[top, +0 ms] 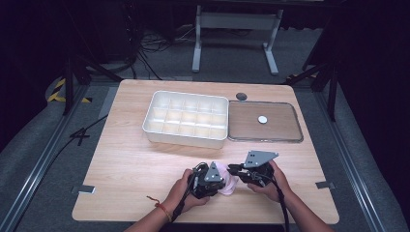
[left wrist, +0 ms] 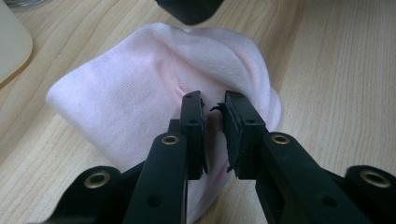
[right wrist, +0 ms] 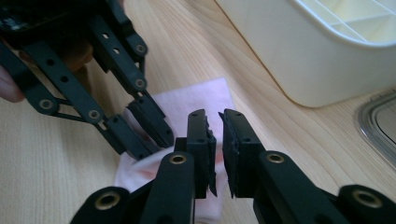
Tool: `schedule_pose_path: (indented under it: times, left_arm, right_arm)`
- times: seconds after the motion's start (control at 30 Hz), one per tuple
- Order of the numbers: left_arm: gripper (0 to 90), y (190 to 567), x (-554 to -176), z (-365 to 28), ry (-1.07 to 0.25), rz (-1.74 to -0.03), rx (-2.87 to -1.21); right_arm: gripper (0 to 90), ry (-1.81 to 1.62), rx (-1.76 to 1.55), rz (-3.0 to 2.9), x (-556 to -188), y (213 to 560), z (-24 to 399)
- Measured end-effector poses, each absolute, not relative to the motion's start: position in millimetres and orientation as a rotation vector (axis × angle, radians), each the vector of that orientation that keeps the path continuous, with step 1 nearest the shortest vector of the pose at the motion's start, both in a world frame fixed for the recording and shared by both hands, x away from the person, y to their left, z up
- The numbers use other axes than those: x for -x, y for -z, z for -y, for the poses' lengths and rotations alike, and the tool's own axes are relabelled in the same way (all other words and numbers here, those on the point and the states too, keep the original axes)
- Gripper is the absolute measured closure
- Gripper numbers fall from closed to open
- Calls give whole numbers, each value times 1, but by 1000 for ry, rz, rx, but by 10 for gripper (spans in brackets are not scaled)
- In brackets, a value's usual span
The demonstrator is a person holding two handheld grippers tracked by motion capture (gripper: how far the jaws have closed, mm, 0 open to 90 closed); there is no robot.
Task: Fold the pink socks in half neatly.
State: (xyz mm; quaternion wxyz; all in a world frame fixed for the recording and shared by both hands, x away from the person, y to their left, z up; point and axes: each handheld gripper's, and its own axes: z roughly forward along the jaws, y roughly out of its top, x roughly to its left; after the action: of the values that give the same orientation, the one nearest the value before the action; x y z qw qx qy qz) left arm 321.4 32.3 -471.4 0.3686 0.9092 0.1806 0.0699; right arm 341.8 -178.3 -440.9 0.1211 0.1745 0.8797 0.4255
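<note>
Pink cloth sits bunched low centre of the high view on my desk. Left claw is narrowed onto its fold, right claw narrow above its edge (pinching? can't tell); white compartment box beyond.

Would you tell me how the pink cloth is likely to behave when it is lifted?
The pink cloth looks like soft knit, folded and creased near the left gripper, so it will probably droop and unfold. It seems thin, so likely light. It probably won't roll or slide far on the wooden table.
</note>
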Motion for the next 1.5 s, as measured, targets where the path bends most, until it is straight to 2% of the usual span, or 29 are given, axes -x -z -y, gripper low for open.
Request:
schedule_pose_path:
  times: [0.2,0.37,0.73,0.87,0.93,1.27,1.33,1.5]
  left_arm:
    - [773,472,-323,-33,-164,-465,-2325]
    - [734,470,-324,-36,-158,-470,-2324]
    - [523,461,-339,-76,-141,-684,-2191]
    - [477,471,-340,-72,-80,-701,-2217]
    - [458,475,-340,-68,-91,-694,-2257]
    - [480,478,-338,-66,-120,-684,-2258]
    - [514,478,-338,-66,-115,-679,-2256]
    - [545,478,-338,-66,-104,-673,-2253]
  right_arm:
    - [801,-1208,-499,-2610,-341,448,172]
    - [811,-1136,-509,-2647,-344,459,171]
    - [820,-1086,-470,-2658,-340,466,172]
    - [821,-1080,-473,-2644,-339,467,171]
    - [820,-1074,-471,-2639,-338,467,171]
    - [806,-1072,-470,-2626,-337,466,170]
    - [781,-1097,-488,-2604,-337,460,172]
    - [782,-1127,-478,-2611,-333,456,173]
